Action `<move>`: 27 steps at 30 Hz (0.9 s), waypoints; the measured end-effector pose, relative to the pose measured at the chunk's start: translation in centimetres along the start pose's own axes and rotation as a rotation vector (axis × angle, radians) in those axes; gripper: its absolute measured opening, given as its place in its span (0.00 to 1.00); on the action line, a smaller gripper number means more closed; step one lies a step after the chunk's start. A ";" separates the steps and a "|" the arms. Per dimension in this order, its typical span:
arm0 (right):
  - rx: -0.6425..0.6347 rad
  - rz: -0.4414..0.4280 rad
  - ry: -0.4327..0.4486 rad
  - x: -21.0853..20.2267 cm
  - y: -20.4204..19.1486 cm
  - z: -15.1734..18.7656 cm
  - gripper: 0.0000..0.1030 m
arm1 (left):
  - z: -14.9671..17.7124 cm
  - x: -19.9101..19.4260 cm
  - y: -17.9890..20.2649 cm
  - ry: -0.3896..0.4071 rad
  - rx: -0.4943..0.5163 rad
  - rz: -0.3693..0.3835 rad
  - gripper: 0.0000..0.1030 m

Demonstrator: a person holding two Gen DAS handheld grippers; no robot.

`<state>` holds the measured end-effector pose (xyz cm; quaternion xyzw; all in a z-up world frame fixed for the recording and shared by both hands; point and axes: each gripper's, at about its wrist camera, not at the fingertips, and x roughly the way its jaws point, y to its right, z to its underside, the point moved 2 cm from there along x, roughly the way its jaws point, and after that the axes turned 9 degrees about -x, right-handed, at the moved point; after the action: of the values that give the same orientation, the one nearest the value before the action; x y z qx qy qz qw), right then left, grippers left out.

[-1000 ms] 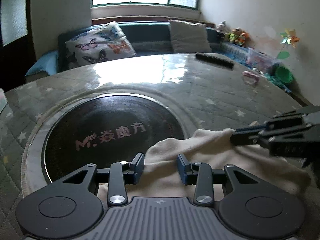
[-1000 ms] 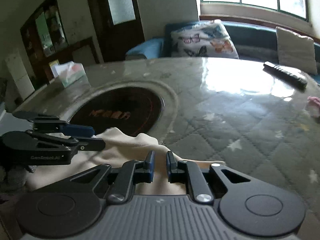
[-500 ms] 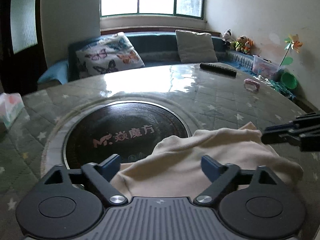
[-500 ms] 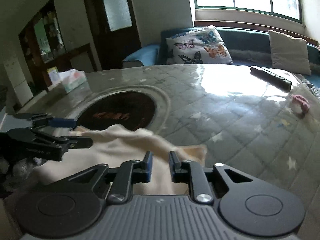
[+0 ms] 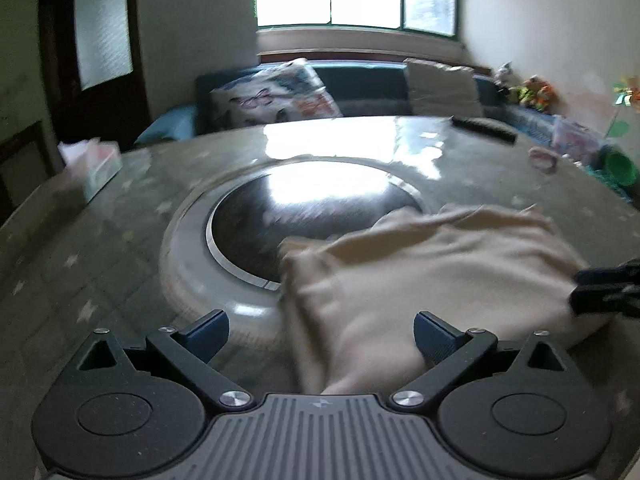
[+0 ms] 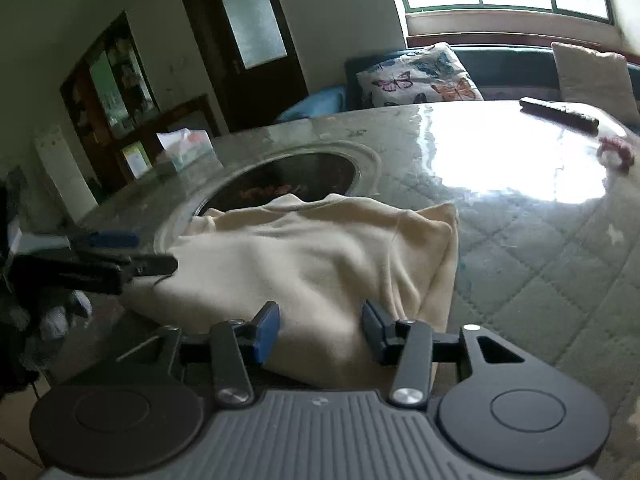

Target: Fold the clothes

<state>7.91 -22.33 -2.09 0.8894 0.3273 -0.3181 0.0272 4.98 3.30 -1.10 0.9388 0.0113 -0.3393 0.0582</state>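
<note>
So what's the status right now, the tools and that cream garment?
Left tool open wide, right tool just opening, neither gripping. Cream garment lies folded over on the table, partly over the dark round inset. Nothing in the way.

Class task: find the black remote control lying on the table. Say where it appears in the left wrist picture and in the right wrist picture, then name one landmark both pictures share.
Left wrist view: the remote control lies at the table's far edge, upper right, blurred.
Right wrist view: the remote control lies at the far edge, upper right, beside the bright glare.
Shared landmark: the butterfly cushion behind the table.
</note>
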 end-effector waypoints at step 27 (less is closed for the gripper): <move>-0.037 -0.013 0.039 0.4 -1.8 -1.9 0.73 | 0.9 -0.4 -2.4 -0.017 -0.067 -0.053 1.00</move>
<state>8.15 -20.22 -0.55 0.8926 0.3394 -0.2947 0.0352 3.94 5.54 -1.77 0.9328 0.0469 -0.3482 0.0805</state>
